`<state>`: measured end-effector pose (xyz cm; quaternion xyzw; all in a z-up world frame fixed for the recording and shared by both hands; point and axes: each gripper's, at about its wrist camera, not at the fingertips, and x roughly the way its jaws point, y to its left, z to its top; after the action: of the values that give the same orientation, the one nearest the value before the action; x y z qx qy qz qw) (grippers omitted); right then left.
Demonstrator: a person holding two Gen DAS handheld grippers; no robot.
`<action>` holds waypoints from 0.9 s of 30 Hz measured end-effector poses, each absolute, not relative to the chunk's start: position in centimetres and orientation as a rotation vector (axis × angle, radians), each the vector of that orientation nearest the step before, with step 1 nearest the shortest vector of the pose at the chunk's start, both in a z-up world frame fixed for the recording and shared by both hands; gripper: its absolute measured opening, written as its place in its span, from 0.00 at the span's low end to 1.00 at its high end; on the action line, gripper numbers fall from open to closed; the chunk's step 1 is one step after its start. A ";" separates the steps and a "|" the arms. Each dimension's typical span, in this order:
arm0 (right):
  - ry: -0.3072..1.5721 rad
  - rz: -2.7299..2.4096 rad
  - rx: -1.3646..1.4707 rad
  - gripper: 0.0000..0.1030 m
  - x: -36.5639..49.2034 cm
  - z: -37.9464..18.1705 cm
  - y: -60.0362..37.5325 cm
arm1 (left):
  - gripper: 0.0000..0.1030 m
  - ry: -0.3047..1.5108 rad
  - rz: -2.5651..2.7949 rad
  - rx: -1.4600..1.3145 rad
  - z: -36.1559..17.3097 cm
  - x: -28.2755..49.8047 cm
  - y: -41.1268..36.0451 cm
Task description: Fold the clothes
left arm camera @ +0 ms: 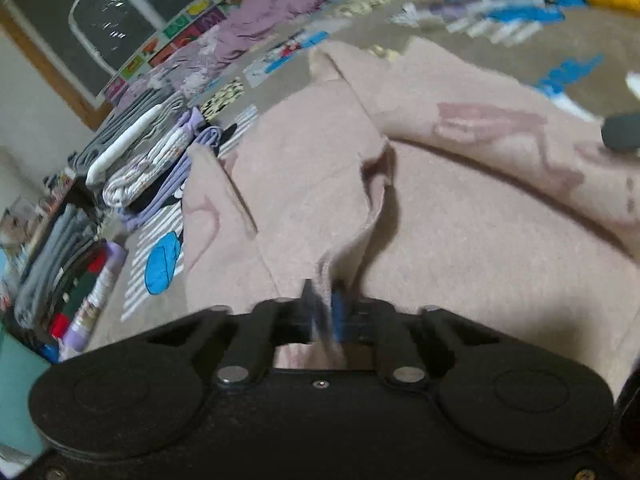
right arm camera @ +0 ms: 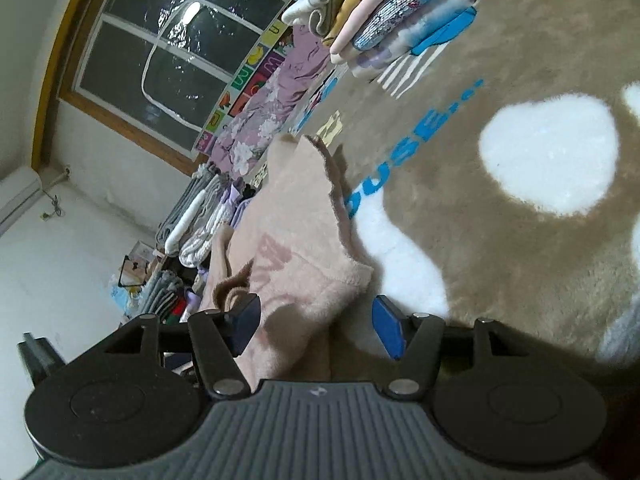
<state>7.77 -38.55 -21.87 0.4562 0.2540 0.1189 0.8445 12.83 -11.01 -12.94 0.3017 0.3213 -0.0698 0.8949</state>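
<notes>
Left claw pinching the pink fleece garment on the rug

The left claw [left arm camera: 322,304] is clenched on a raised ridge of the pink fleece garment [left arm camera: 460,232], which lies spread over the tan rug [right arm camera: 520,272]. The right claw [right arm camera: 316,328] stands released, its blue pads [right arm camera: 386,330] apart, with a corner of the garment lying between them, not pressed. Folded clothes [right arm camera: 372,8] are stacked along the rug's far edge, beneath a dark window [right arm camera: 180,48]

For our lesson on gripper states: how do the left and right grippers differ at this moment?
The left gripper is shut, pinching a ridge of the pink fleece garment; the right gripper stands open, with the garment's corner between its pads, not clamped. Both are black with blue pads.
</notes>
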 end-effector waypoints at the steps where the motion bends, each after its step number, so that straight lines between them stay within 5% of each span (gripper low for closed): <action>1: 0.532 0.251 0.965 0.60 7.8 -21.9 -38.6 | 0.06 0.653 -0.139 0.597 -12.6 12.6 -10.5; 11: 0.506 0.250 0.939 0.59 7.6 -21.9 -38.3 | 0.05 0.594 0.003 0.096 -7.3 11.4 3.4; 27: 0.493 0.191 0.892 0.60 7.5 -21.8 -37.1 | 0.06 0.699 0.192 -0.470 -14.2 9.3 18.4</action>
<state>7.46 -37.13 -21.79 0.4264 0.2358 0.0914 0.8684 9.29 18.39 -14.20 -0.2277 0.3387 0.0931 0.9082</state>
